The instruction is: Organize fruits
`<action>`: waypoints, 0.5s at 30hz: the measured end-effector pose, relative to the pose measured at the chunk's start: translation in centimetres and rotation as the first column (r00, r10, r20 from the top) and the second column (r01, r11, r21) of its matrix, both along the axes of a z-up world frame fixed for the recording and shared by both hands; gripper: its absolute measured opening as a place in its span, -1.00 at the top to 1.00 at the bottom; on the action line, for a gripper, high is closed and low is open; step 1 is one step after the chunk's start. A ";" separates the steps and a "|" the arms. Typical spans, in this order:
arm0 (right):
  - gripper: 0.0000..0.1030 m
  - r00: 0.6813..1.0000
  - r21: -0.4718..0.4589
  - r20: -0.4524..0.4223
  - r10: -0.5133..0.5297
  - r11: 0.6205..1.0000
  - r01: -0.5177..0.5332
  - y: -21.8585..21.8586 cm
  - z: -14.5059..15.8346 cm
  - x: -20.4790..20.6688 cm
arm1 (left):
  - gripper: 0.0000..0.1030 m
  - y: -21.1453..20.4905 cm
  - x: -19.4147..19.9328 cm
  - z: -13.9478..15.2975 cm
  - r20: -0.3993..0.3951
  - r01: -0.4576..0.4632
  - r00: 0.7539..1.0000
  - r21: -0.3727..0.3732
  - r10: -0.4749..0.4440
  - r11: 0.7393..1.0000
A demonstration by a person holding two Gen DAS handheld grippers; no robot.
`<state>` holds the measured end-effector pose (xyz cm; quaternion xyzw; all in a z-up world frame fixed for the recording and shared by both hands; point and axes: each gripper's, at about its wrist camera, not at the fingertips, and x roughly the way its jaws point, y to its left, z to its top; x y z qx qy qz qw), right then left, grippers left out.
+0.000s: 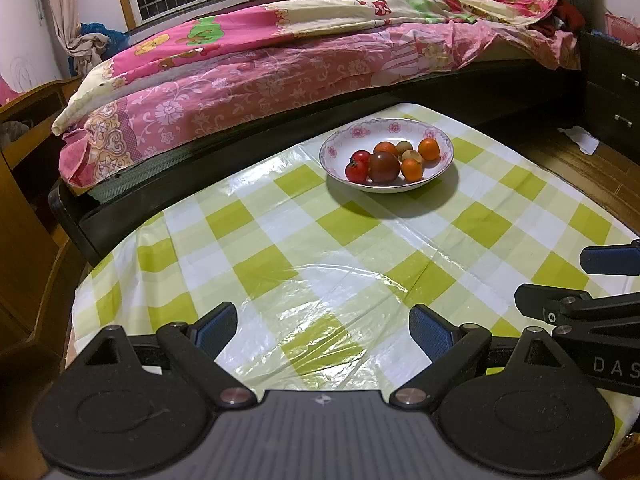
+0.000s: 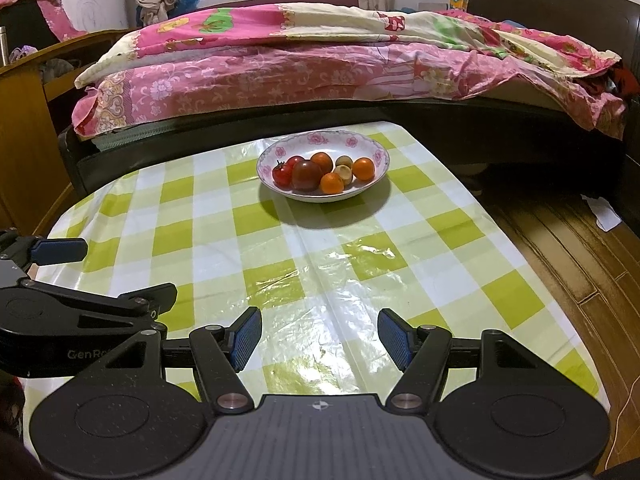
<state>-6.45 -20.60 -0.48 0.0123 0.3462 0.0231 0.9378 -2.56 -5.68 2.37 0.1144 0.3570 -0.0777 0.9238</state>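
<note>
A white bowl with pink flowers point(image 1: 434, 130) point(image 2: 378, 152) stands at the far end of the table. It holds a dark tomato point(image 1: 384, 167) point(image 2: 306, 175), red cherry tomatoes point(image 1: 357, 170) point(image 2: 282, 175), three small oranges point(image 1: 429, 149) point(image 2: 363, 168) and two brownish longans point(image 1: 412, 155) point(image 2: 345, 173). My left gripper point(image 1: 324, 326) is open and empty, low over the near part of the table. My right gripper point(image 2: 320, 334) is open and empty beside it, and also shows in the left wrist view point(image 1: 572, 278).
The table wears a green-and-white checked plastic cloth point(image 1: 280, 248) point(image 2: 280, 264). A bed with pink bedding point(image 1: 280, 68) point(image 2: 320, 60) runs right behind the table. A wooden desk point(image 2: 24, 120) is at left, a dark nightstand point(image 1: 612, 96) and wooden floor point(image 2: 560, 248) at right.
</note>
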 end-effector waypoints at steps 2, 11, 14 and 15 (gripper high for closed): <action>-0.18 1.000 0.000 -0.001 0.000 1.000 0.000 0.0 0.0 0.0 | -0.95 0.0 0.0 0.0 0.000 0.000 1.000 0.001 0.000 1.000; -0.18 1.000 0.000 -0.002 0.000 1.000 0.000 0.0 0.0 0.0 | -0.95 0.0 0.0 -0.1 0.002 0.000 1.000 0.004 0.000 1.000; -0.18 1.000 0.000 -0.002 0.000 1.000 0.000 0.0 0.0 0.0 | -0.95 0.0 0.0 -0.1 0.001 0.000 1.000 0.003 0.000 1.000; -0.18 1.000 0.000 -0.002 0.000 1.000 0.000 0.0 0.0 0.0 | -0.95 0.0 0.0 -0.1 0.001 0.000 1.000 0.004 0.000 1.000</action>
